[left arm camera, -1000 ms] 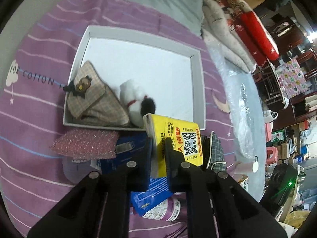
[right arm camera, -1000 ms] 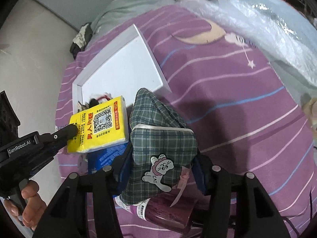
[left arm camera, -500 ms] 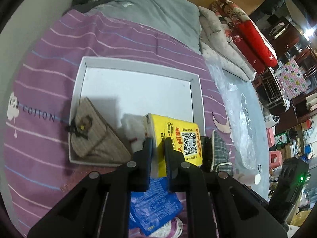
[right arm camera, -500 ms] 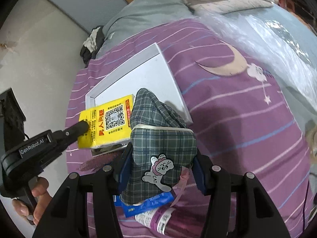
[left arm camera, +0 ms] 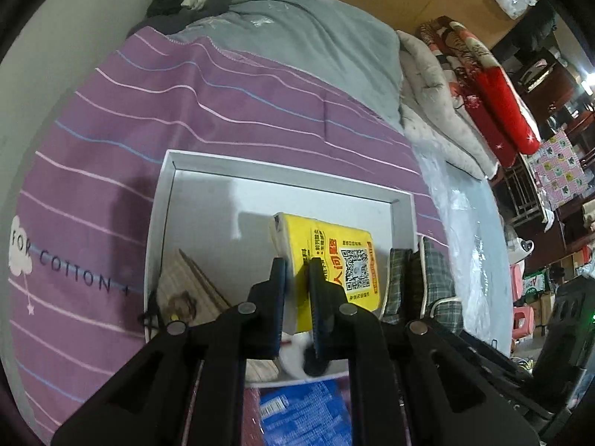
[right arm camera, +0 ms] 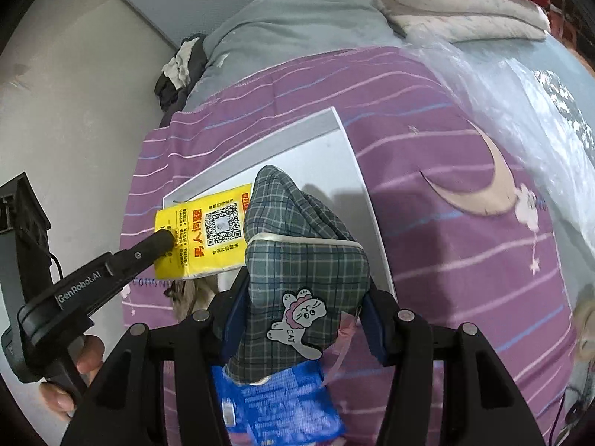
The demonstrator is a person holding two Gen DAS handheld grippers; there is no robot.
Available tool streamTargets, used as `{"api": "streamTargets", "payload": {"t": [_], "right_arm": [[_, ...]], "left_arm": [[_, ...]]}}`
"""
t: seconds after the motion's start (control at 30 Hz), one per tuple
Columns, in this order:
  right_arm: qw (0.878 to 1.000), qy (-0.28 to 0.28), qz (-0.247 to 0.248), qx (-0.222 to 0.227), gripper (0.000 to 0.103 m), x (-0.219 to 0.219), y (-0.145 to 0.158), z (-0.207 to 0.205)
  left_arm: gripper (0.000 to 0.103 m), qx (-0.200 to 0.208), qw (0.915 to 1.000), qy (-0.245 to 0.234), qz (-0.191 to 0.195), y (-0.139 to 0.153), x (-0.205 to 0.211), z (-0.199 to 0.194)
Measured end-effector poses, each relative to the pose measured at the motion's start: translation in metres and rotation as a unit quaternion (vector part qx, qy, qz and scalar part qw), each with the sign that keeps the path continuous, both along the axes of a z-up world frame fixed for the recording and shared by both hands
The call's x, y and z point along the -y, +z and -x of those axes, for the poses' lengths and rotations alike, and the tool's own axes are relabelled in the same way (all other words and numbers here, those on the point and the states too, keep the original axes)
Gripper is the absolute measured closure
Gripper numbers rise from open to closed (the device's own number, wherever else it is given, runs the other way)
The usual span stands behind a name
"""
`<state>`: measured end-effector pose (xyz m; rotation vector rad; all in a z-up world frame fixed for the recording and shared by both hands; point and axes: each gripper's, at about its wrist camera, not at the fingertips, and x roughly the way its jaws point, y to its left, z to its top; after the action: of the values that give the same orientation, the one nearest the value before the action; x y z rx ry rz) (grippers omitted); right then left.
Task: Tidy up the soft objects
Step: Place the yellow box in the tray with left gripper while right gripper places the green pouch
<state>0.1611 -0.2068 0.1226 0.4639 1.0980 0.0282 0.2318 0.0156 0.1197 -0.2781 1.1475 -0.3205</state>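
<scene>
Over the tray, the left gripper is pinching the yellow pack and the right gripper is clamping the plaid pouch; each wants lowering onto bare floor beyond the beige bag, releasing only once resting.

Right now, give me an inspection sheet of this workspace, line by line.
Surface: purple striped bedsheet.
Job's things: yellow tissue pack and green plaid fabric pouch, both held above the shallow white tray; beige checked pouch lies in the tray.
Clutter: blue plastic packet on the sheet.
Grippers: left hand-held gripper shut on the pack; right hand-held gripper shut on the plaid pouch.
Cables: nothing seen.
Surroundings: grey quilt, folded red bedding.
</scene>
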Motion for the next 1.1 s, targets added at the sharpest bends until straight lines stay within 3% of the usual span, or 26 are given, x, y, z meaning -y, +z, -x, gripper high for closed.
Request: {"api": "streamTargets", "payload": {"t": [0.2,0.5,0.6,0.67,0.87,1.1], "right_arm": [[0.999,0.033,0.013,-0.015,0.05,-0.019,-0.018,-0.033],[0.993,0.057,0.1,0.005,0.05,-0.035,-0.043,-0.045],[0.99,0.065,0.121,0.008,0.05,-0.033,-0.054,-0.045],[0.991,0.069,0.116,0.008,0.05,-0.03,-0.061,-0.043],[0.99,0.067,0.12,0.008,0.05,-0.023,-0.067,-0.033],[0.993,0.047,0.111,0.003,0.049,-0.023,-0.073,-0.028]], "left_arm": [[0.089,-0.016,0.9999,0.007,0.001,-0.026,-0.002,-0.011],[0.089,0.001,0.9975,0.035,-0.062,-0.049,-0.013,-0.03],[0.089,-0.021,0.9966,0.021,-0.077,-0.062,-0.01,-0.029],[0.089,-0.031,0.9961,0.001,-0.082,-0.068,-0.004,-0.023],[0.089,-0.016,0.9885,-0.024,-0.149,-0.066,0.014,-0.01],[0.087,-0.046,0.9906,-0.005,-0.129,-0.068,0.009,-0.011]]}}
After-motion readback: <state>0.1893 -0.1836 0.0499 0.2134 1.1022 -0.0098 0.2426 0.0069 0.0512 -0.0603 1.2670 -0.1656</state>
